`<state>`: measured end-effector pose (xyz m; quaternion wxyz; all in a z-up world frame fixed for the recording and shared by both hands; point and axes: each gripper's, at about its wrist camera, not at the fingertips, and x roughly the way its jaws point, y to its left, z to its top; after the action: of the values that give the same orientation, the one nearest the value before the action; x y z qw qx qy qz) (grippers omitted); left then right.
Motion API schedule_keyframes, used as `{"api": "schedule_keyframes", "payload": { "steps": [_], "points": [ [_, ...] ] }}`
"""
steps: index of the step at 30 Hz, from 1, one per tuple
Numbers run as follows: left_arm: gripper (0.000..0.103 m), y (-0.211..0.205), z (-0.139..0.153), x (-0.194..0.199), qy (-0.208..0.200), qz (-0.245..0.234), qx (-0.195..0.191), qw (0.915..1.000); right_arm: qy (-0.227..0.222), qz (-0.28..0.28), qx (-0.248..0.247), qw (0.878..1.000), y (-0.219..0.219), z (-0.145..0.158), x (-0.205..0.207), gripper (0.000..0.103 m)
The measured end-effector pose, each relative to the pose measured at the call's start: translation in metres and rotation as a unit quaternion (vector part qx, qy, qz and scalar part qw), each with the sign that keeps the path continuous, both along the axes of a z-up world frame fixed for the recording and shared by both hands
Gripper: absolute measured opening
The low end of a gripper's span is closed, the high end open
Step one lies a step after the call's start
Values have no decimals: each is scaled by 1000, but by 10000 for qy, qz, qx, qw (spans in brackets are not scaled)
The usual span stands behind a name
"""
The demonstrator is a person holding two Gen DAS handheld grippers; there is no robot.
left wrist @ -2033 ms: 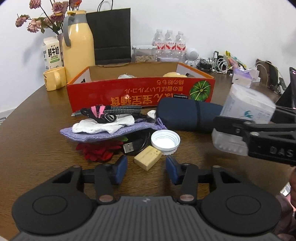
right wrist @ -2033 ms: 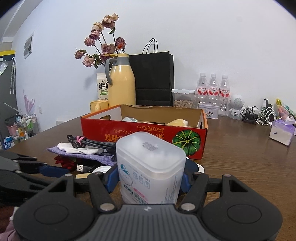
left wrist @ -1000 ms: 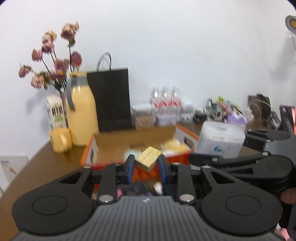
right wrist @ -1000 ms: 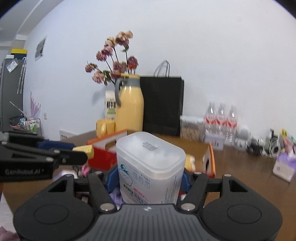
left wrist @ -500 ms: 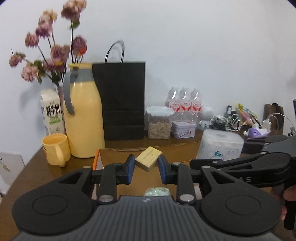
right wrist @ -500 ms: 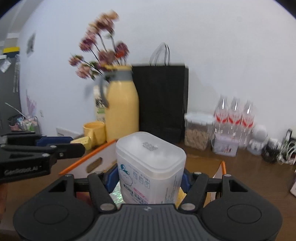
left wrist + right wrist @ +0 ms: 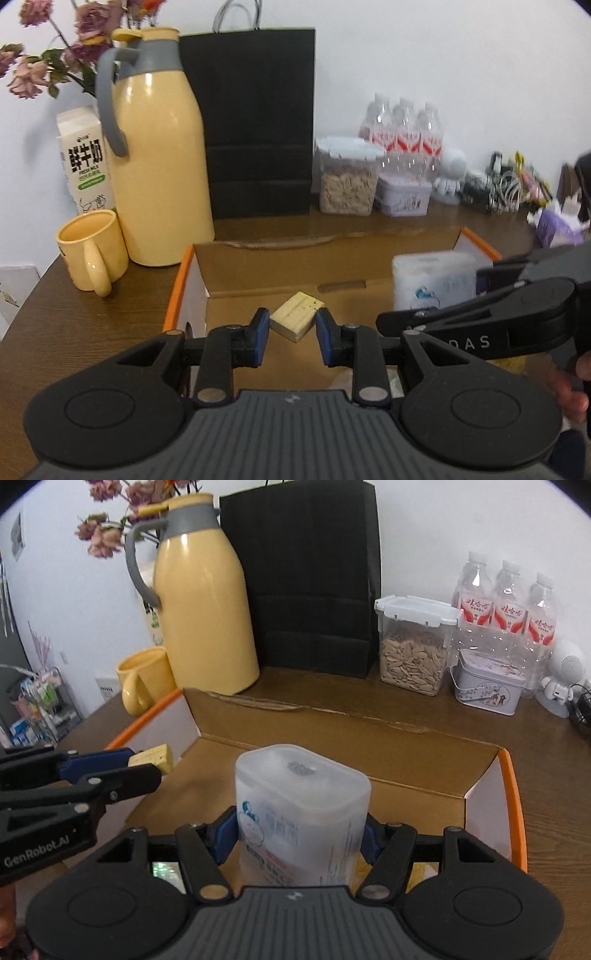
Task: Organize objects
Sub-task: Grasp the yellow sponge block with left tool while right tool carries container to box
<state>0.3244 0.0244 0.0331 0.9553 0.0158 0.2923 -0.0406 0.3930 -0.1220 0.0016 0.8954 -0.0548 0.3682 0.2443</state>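
My left gripper (image 7: pixel 290 334) is shut on a small yellow block (image 7: pixel 296 320) and holds it above the open cardboard box (image 7: pixel 229 273). The block also shows in the right wrist view (image 7: pixel 153 760). My right gripper (image 7: pixel 299 836) is shut on a translucent white plastic container (image 7: pixel 301 812) and holds it over the same box (image 7: pixel 332 738). The container shows to the right in the left wrist view (image 7: pixel 432 282). Both grippers are side by side, the left one to the left (image 7: pixel 122 764).
Behind the box stand a yellow thermos (image 7: pixel 155 147), a yellow mug (image 7: pixel 92 251), a milk carton (image 7: pixel 85 158), a black paper bag (image 7: pixel 255 122), a seed jar (image 7: pixel 413 646), a tin (image 7: pixel 487 686) and water bottles (image 7: pixel 506 609). Small items lie in the box under the grippers.
Both grippers rose from the table with their objects and moved forward over the box; they now sit lower and tilted down into it.
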Motion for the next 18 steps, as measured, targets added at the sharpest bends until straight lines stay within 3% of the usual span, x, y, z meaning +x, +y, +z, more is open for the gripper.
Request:
{"api": "schedule_keyframes", "payload": {
  "steps": [6,18],
  "points": [
    [28,1,-17,12,451,65,81,9989,82,-5,-286,9996,7,-10,0,62],
    [29,-4,-30,15,787,2,242,9966,218,-92,-303,9993,3,-10,3,65]
  ]
}}
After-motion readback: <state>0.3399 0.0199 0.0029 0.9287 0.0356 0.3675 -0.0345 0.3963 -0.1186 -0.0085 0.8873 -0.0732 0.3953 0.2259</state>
